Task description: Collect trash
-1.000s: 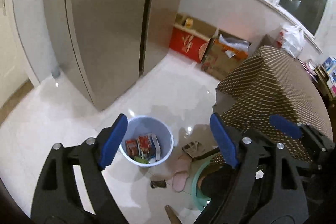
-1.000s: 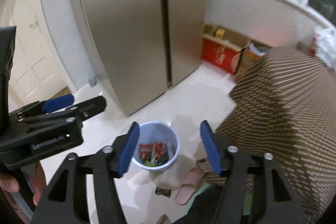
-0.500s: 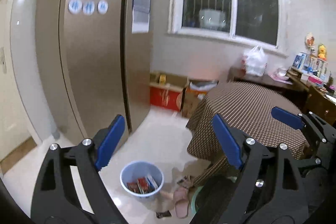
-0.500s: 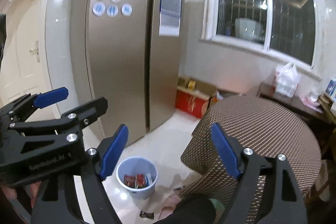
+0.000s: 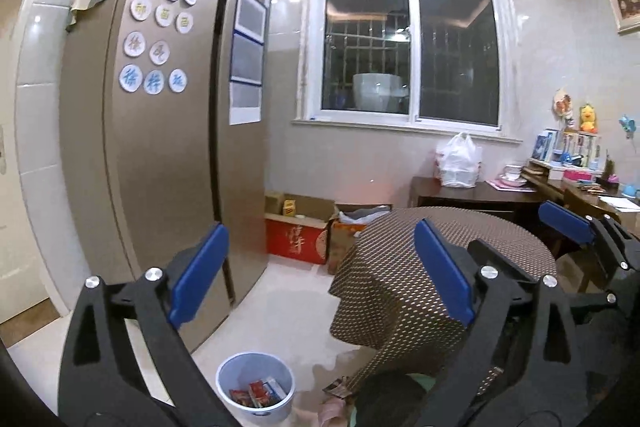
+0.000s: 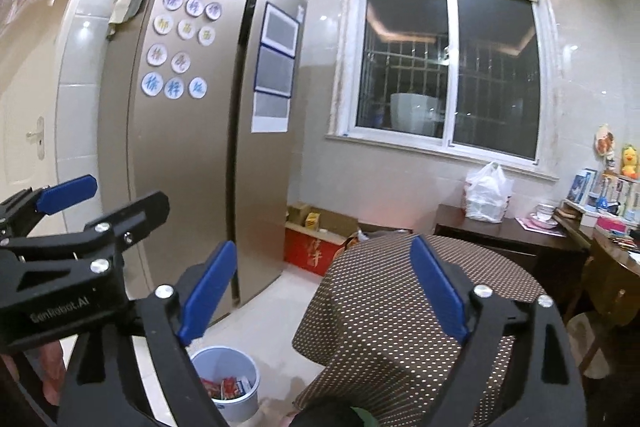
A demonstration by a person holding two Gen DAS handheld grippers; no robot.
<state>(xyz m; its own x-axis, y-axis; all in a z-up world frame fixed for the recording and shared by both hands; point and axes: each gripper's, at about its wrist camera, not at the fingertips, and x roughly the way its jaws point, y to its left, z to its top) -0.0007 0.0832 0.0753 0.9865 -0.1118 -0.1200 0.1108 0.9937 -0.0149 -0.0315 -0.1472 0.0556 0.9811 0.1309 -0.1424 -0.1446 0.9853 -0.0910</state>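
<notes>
A pale blue waste bin (image 5: 255,389) stands on the white floor, low in both views, with red and white wrappers (image 5: 258,395) inside. It also shows in the right wrist view (image 6: 230,379). A small dark wrapper (image 5: 335,386) lies on the floor by the tablecloth's hem. My left gripper (image 5: 320,267) is open and empty, held high above the bin. My right gripper (image 6: 322,283) is open and empty, also raised. The left gripper's body (image 6: 72,247) shows at the left of the right wrist view.
A tall bronze fridge (image 5: 160,155) stands left. A round table with a brown dotted cloth (image 5: 400,259) fills the right. Red and cardboard boxes (image 5: 298,237) sit under the window. A dark sideboard (image 5: 480,193) holds a white plastic bag (image 5: 458,161). Pink slippers (image 5: 332,413) lie near the bin.
Both grippers rose and tilted up from looking down at the bin to facing the room. The bin slid to the bottom of both views. Both stayed open.
</notes>
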